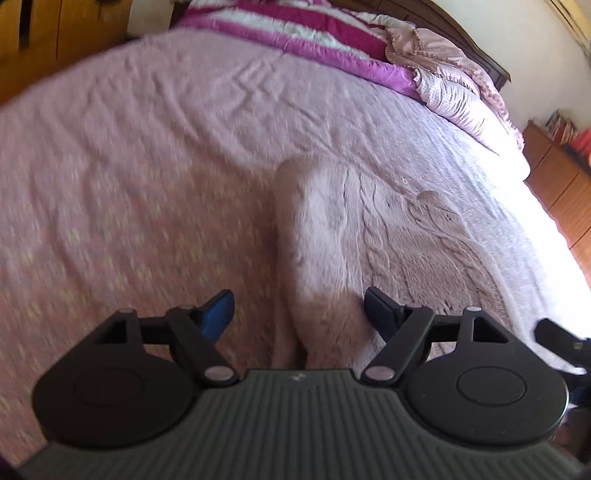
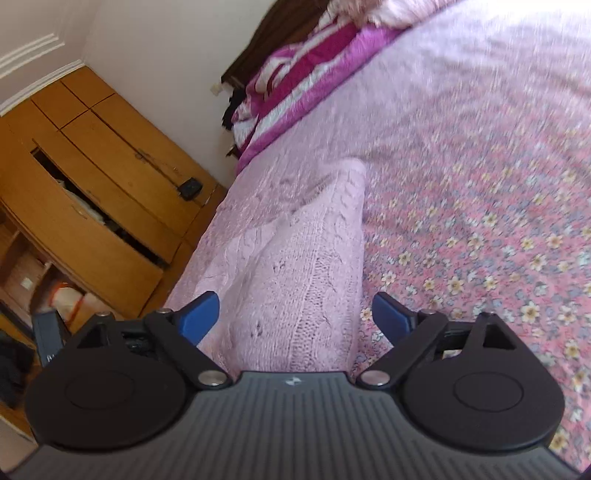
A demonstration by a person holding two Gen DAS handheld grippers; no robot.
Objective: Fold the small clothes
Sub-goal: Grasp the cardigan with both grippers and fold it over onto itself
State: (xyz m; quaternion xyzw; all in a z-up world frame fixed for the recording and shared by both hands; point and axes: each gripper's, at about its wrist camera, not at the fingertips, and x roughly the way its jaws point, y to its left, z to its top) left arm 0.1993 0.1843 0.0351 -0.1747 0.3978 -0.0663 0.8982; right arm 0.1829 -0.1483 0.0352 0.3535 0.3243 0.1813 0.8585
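Observation:
A pale pink cable-knit sweater [image 1: 332,229] lies on the bed's pink floral cover [image 1: 129,221]. One part of it is folded over into a long raised ridge. In the left wrist view my left gripper [image 1: 297,299] is open low over the sweater, and the ridge runs between its blue-padded fingers [image 1: 218,314] without being pinched. In the right wrist view the sweater [image 2: 306,258] stretches away from my right gripper [image 2: 295,300]. That gripper stands wide open, with the knit band filling most of the gap between its fingers [image 2: 201,314]. Neither gripper clamps the fabric.
A magenta and white striped quilt [image 1: 295,29] and frilled pink pillows [image 1: 454,85] lie at the head of the bed. A wooden wardrobe [image 2: 92,166] with a door ajar stands past the bed's edge. Wooden drawers [image 1: 561,177] stand on the other side.

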